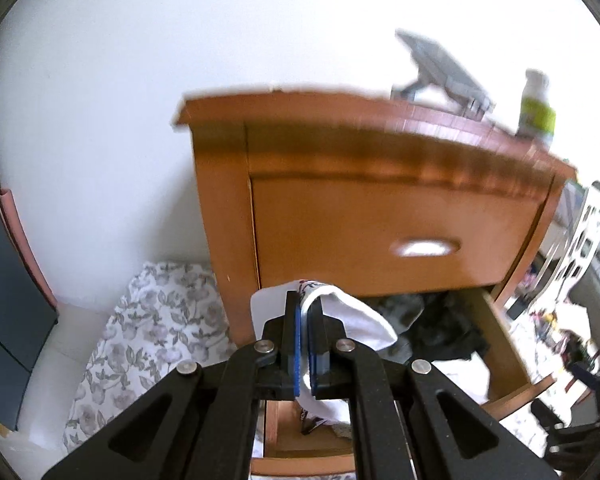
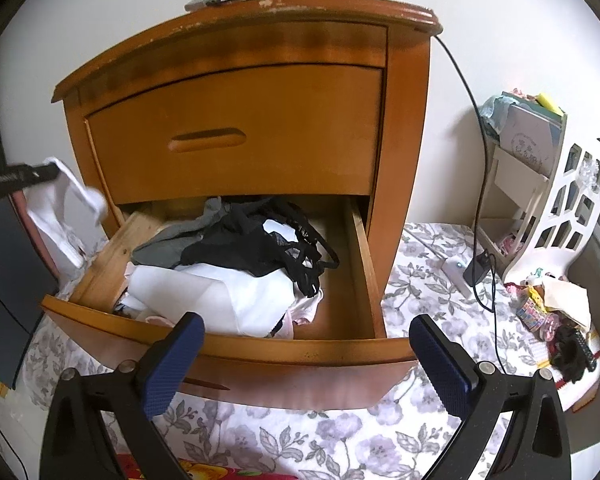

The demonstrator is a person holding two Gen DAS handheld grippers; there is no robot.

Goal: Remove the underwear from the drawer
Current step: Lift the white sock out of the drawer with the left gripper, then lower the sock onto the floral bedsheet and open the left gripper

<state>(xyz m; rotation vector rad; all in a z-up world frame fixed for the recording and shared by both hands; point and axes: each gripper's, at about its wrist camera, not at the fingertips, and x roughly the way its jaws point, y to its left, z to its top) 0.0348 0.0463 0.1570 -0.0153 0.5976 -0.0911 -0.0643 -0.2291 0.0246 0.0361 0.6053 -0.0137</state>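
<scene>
White underwear (image 1: 364, 320) pinched in my left gripper (image 1: 308, 344), lifted clear of the drawer (image 2: 364, 248)
Next I carry it aside and set it down; my right gripper (image 2: 304, 356) hangs wide open, empty, before the drawer front

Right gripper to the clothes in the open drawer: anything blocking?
Nothing visible. The right gripper has open jaws just in front of the drawer front; the clothes pile lies exposed beyond it.
</scene>
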